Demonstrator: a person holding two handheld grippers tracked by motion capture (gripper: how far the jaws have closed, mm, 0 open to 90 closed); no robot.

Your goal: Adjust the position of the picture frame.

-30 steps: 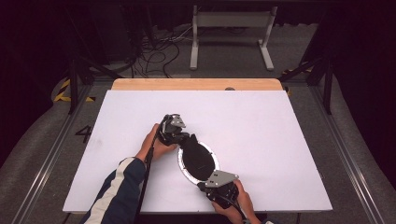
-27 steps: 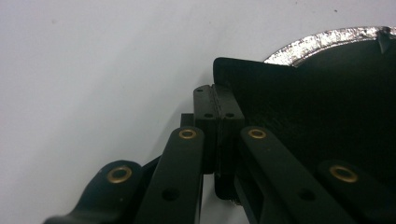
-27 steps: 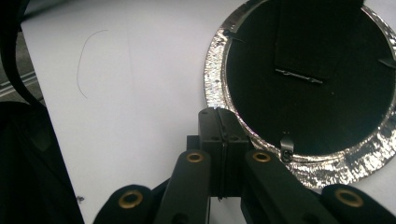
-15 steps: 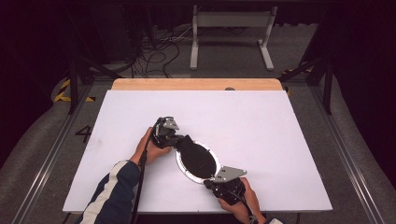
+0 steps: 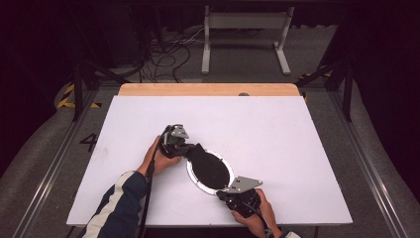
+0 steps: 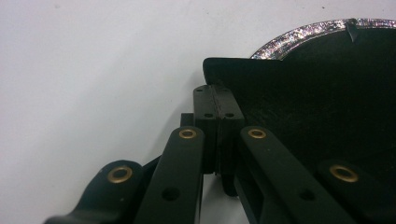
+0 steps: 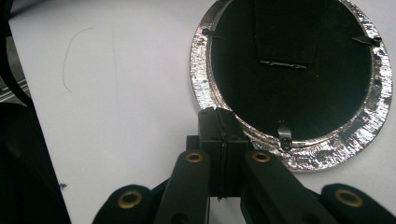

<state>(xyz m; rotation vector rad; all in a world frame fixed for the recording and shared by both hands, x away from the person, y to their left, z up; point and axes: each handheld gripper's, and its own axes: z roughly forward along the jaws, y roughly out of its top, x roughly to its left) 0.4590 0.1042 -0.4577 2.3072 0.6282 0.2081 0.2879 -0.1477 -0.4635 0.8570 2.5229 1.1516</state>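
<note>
Light: we see the white table evenly bright, surroundings dark.
Glare: the silver rim glints.
Focus: our high view is soft; near jaws blur at the lower edge.

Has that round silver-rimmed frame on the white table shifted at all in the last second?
Yes, a little. The round frame has slid toward the left edge of the white table, with both tongs at its rim.

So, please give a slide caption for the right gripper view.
Shut right tool at the silver rim of a round frame, black back up.
</note>
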